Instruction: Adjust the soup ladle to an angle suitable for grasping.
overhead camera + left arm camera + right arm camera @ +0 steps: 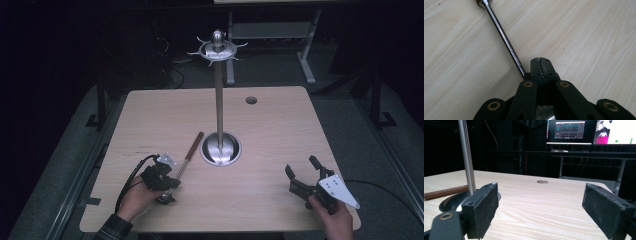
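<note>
Item: ladle (186,161), steel shaft, brown wooden handle, lying on the bench (280,125) near left, handle end pointing far toward the stand (220,150) base.
Left tool (167,186): jaws closed together at the ladle's near end, beside the shaft; whether they pinch it, cannot tell.
Right tool (302,172): wide apart, empty, resting near right.
Step, judged: picking up the ladle.
Next, judged: a firm grip, then a lift toward the stand's top hooks (218,51).

utensil (186,161): 1 | stand (219,100): 1 | claw: 2 | monitors (569,130): 2
</note>
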The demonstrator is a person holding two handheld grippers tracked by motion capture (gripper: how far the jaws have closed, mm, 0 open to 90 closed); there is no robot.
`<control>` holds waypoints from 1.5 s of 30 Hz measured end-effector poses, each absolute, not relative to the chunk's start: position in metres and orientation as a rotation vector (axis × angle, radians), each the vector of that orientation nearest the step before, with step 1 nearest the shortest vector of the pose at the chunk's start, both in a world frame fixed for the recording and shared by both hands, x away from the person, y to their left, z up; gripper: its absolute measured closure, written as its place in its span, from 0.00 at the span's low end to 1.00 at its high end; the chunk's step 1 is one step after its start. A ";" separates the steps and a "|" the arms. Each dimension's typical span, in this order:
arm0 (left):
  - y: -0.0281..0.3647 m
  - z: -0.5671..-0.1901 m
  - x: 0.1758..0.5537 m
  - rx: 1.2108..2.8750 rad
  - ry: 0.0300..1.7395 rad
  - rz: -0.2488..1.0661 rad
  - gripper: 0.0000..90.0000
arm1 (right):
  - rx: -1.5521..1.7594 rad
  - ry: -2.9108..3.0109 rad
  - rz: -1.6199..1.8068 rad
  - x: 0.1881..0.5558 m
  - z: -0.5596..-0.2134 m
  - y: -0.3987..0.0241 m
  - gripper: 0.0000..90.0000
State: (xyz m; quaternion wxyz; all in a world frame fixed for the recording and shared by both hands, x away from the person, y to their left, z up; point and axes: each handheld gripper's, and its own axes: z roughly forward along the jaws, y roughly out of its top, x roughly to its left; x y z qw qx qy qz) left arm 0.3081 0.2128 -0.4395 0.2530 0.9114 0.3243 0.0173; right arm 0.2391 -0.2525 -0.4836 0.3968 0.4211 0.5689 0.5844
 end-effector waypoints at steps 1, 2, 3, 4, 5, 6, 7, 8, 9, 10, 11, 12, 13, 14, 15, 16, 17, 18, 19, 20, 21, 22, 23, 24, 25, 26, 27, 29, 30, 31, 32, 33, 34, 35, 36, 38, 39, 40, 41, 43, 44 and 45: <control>0.213 -0.440 0.308 2.478 0.880 0.044 1.00 | 1.067 1.441 1.482 0.239 -0.484 -0.252 0.14; 0.212 -0.440 0.309 2.478 0.880 0.044 1.00 | 1.065 1.439 1.483 0.239 -0.484 -0.253 0.14; 0.212 -0.441 0.309 2.477 0.879 0.045 1.00 | 1.065 1.439 1.483 0.239 -0.484 -0.253 0.14; 0.211 -0.441 0.309 2.480 0.879 0.048 1.00 | 1.065 1.439 1.484 0.239 -0.484 -0.253 0.14; 0.212 -0.441 0.309 2.498 0.868 0.049 1.00 | 1.065 1.439 1.484 0.239 -0.484 -0.253 0.14; 0.212 -0.441 0.309 2.498 0.868 0.053 1.00 | 1.063 1.439 1.484 0.239 -0.484 -0.252 0.14; 0.212 -0.440 0.309 2.499 0.869 0.058 1.00 | 1.062 1.440 1.485 0.239 -0.484 -0.252 0.14; 0.212 -0.440 0.309 2.493 0.874 0.061 1.00 | 1.065 1.440 1.483 0.239 -0.484 -0.252 0.14; 0.214 -0.439 0.309 2.500 0.873 0.063 1.00 | 1.065 1.440 1.483 0.239 -0.484 -0.252 0.14; 0.214 -0.439 0.309 2.498 0.885 0.065 1.00 | 1.066 1.440 1.484 0.239 -0.484 -0.252 0.14; 0.215 -0.439 0.310 2.497 0.884 0.073 1.00 | 1.065 1.439 1.484 0.239 -0.484 -0.253 0.14; 0.217 -0.439 0.310 2.506 0.885 0.077 1.00 | 1.063 1.439 1.485 0.239 -0.484 -0.252 0.14; 0.218 -0.439 0.311 2.499 0.894 0.081 1.00 | 1.061 1.439 1.485 0.239 -0.484 -0.252 0.14; 0.219 -0.439 0.311 2.503 0.894 0.085 1.00 | 1.061 1.439 1.485 0.239 -0.484 -0.252 0.14; 0.220 -0.438 0.312 2.501 0.904 0.088 1.00 | 1.063 1.440 1.485 0.239 -0.484 -0.252 0.14; 0.221 -0.438 0.313 2.507 0.901 0.098 1.00 | 1.065 1.440 1.484 0.239 -0.484 -0.253 0.14; 0.223 -0.438 0.313 2.508 0.905 0.104 1.00 | 1.065 1.440 1.484 0.239 -0.484 -0.253 0.14; 0.224 -0.438 0.313 2.511 0.915 0.109 1.00 | 1.065 1.440 1.484 0.239 -0.484 -0.253 0.14; 0.225 -0.438 0.314 2.514 0.927 0.113 1.00 | 1.064 1.439 1.484 0.239 -0.484 -0.252 0.14; 0.227 -0.438 0.314 2.508 0.937 0.123 1.00 | 1.063 1.440 1.485 0.239 -0.484 -0.252 0.14; 0.228 -0.438 0.315 2.509 0.946 0.125 1.00 | 1.062 1.440 1.485 0.239 -0.484 -0.252 0.14; 0.230 -0.438 0.316 2.508 0.953 0.131 1.00 | 1.063 1.441 1.485 0.239 -0.484 -0.252 0.14; 0.231 -0.438 0.316 2.510 0.955 0.139 1.00 | 1.063 1.441 1.484 0.239 -0.484 -0.252 0.14; 0.233 -0.438 0.317 2.509 0.965 0.149 1.00 | 1.064 1.440 1.485 0.239 -0.484 -0.252 0.14; 0.234 -0.438 0.318 2.507 0.970 0.155 1.00 | 1.064 1.440 1.485 0.239 -0.484 -0.252 0.14; 0.236 -0.437 0.318 2.512 0.977 0.172 1.00 | 1.065 1.440 1.485 0.239 -0.484 -0.252 0.14; 0.238 -0.437 0.319 2.521 0.980 0.196 1.00 | 1.064 1.440 1.485 0.239 -0.484 -0.252 0.14; 0.242 -0.436 0.321 2.522 0.993 0.220 1.00 | 1.063 1.440 1.485 0.239 -0.484 -0.253 0.14; 0.243 -0.436 0.322 2.525 0.998 0.235 1.00 | 1.063 1.440 1.485 0.239 -0.484 -0.253 0.14; 0.246 -0.436 0.323 2.542 1.003 0.259 1.00 | 1.063 1.440 1.485 0.239 -0.484 -0.253 0.14; 0.247 -0.436 0.323 2.535 1.016 0.267 1.00 | 1.062 1.440 1.486 0.239 -0.484 -0.253 0.14; 0.249 -0.436 0.324 2.529 1.020 0.256 1.00 | 1.062 1.440 1.486 0.239 -0.484 -0.253 0.14; 0.250 -0.436 0.325 2.518 1.028 0.245 1.00 | 1.063 1.440 1.486 0.239 -0.484 -0.252 0.14; 0.251 -0.436 0.325 2.519 1.027 0.241 1.00 | 1.063 1.441 1.485 0.239 -0.484 -0.253 0.14; 0.251 -0.436 0.326 2.513 1.027 0.230 1.00 | 1.063 1.441 1.485 0.239 -0.484 -0.253 0.14; 0.252 -0.435 0.325 2.503 1.025 0.216 1.00 | 1.065 1.442 1.485 0.239 -0.484 -0.253 0.14; 0.251 -0.435 0.325 2.499 1.023 0.215 1.00 | 1.066 1.443 1.484 0.239 -0.484 -0.253 0.14; 0.251 -0.434 0.325 2.497 1.024 0.212 1.00 | 1.065 1.443 1.484 0.239 -0.484 -0.253 0.14; 0.252 -0.434 0.325 2.498 1.016 0.205 1.00 | 1.066 1.443 1.484 0.239 -0.484 -0.253 0.14; 0.251 -0.432 0.325 2.488 1.017 0.191 1.00 | 1.066 1.443 1.484 0.239 -0.484 -0.253 0.14; 0.251 -0.431 0.325 2.482 1.022 0.186 1.00 | 1.065 1.441 1.485 0.239 -0.484 -0.253 0.14; 0.250 -0.430 0.325 2.475 1.021 0.189 1.00 | 1.065 1.440 1.484 0.239 -0.484 -0.253 0.14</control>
